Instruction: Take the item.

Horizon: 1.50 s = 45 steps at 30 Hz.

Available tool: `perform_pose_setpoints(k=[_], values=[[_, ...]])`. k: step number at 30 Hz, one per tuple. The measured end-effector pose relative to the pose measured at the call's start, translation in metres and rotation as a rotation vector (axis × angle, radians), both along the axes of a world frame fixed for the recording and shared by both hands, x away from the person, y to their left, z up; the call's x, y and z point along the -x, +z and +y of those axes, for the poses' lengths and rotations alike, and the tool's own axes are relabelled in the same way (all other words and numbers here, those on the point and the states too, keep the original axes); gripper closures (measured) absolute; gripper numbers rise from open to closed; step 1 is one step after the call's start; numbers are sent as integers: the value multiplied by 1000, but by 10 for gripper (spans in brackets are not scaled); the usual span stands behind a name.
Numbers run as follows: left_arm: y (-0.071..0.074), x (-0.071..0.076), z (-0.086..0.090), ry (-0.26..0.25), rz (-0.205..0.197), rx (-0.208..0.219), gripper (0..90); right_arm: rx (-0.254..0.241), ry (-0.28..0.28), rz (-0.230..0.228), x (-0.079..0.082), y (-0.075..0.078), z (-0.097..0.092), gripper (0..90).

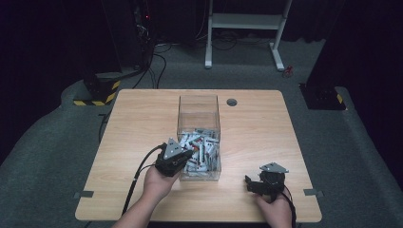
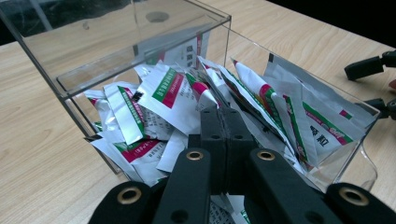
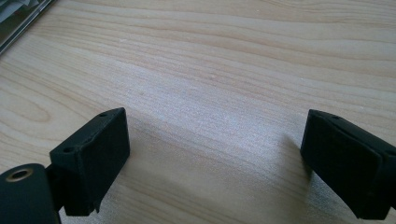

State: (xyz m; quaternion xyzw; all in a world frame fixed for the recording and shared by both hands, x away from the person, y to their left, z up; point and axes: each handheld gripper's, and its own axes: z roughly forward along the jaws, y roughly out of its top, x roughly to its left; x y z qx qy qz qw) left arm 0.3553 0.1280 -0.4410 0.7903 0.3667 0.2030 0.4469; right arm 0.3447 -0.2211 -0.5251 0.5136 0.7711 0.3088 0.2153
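A clear plastic box [image 1: 198,107] stands in the middle of the wooden table [image 1: 138,123], its floor heaped with several white sachets [image 1: 203,145] printed in green and red. My left gripper [image 1: 188,155] reaches over the box's near left corner. In the left gripper view its jaws are pressed together among the sachets [image 2: 168,91], left gripper [image 2: 223,116] inside the box [image 2: 140,51]; whether a sachet is pinched between them I cannot tell. My right gripper [image 1: 259,184] rests near the table's front right, open, right gripper [image 3: 215,154] with only bare wood [image 3: 210,70] between its fingers.
A round cable hole [image 1: 232,102] sits behind the box. A white desk frame [image 1: 244,28] and a stand with yellow-black stripes [image 1: 97,92] are on the floor beyond the table. The box's corner [image 3: 18,16] lies up and left of the right gripper.
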Motion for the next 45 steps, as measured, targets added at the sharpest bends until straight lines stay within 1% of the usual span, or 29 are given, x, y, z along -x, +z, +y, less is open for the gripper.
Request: perform_pose_setpoints(k=[8,11,13,14,17,22,26,45], values=[[5,2,5,8,-24,21,891,0,0,0,0,0,0,79],[7,2,6,10,-26,30,891,0,0,0,0,0,0,78],[8,1,7,12,-32,28,891,0,0,0,0,0,0,78],[9,1,8,13,-30,39,891,0,0,0,0,0,0,79],[11,1,9,18,-36,45,891,0,0,0,0,0,0,78],[15,2,11,22,-57,51,892,-1,0,1,0,0,0,78],[19,3,12,24,-69,67,892,0,1,0,0,0,0,78],[28,7,20,44,-112,95,892,-1,2,1,0,0,0,78]])
